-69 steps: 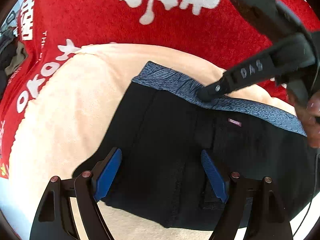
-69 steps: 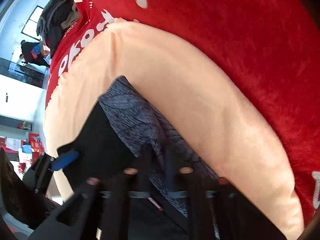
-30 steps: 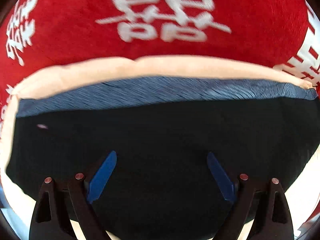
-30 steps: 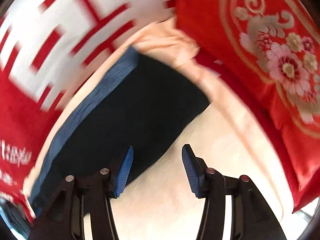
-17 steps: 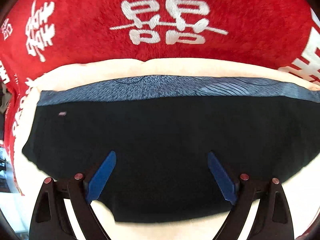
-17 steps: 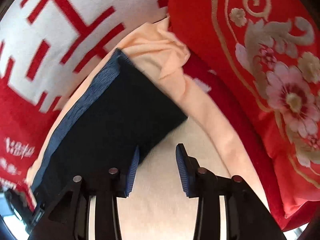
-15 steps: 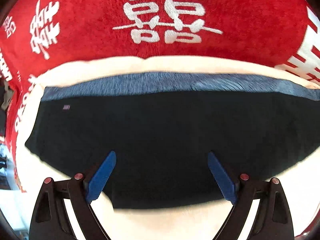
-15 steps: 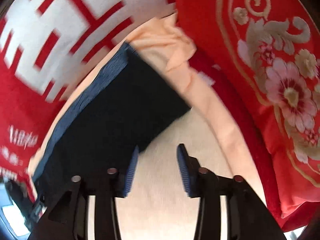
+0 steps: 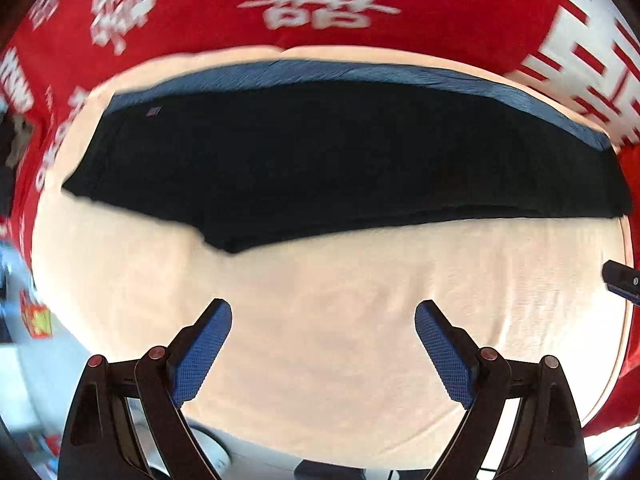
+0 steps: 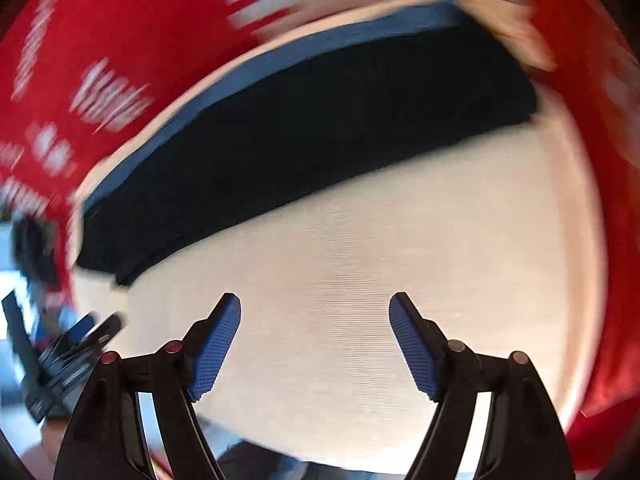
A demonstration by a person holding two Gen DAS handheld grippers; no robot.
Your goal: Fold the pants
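Left wrist view: the left gripper (image 9: pixel 322 344) has pulled back from the black pants (image 9: pixel 340 160). Half a second ago its blue pads (image 9: pixel 200 354) overlapped the dark cloth; now they hang over bare peach blanket (image 9: pixel 320 320), jaws spread wide and holding nothing. The pants lie as a long, flat, folded band across the upper half of the frame, from about 9 o'clock to 3 o'clock, with the blue-grey waistband (image 9: pixel 360 70) running along the far edge toward 12 o'clock. A small tag (image 9: pixel 153 111) shows near the band's 10 o'clock corner. Beyond the blanket, at 12 o'clock, lies a red cover with white characters (image 9: pixel 320 0). At the 3 o'clock rim, a dark tip of the right gripper (image 9: pixel 620 280) just enters the frame.

Right wrist view, heavily motion-blurred: the right gripper (image 10: pixel 316 344) has likewise withdrawn. It was at the pants' near edge a moment ago; now its jaws are wide apart and empty over the blanket (image 10: pixel 400 280), well clear of the garment. The pants (image 10: pixel 312 148) stretch from 8 o'clock up to 1 o'clock, the waistband (image 10: pixel 280 56) on the far side. Part of the left gripper (image 10: pixel 68 356) appears blurred at 8 o'clock.

With both tools released and backing away, and the garment lying squared and layered, the fold looks finished or nearly so; a further halving would need a fresh grasp at one end.
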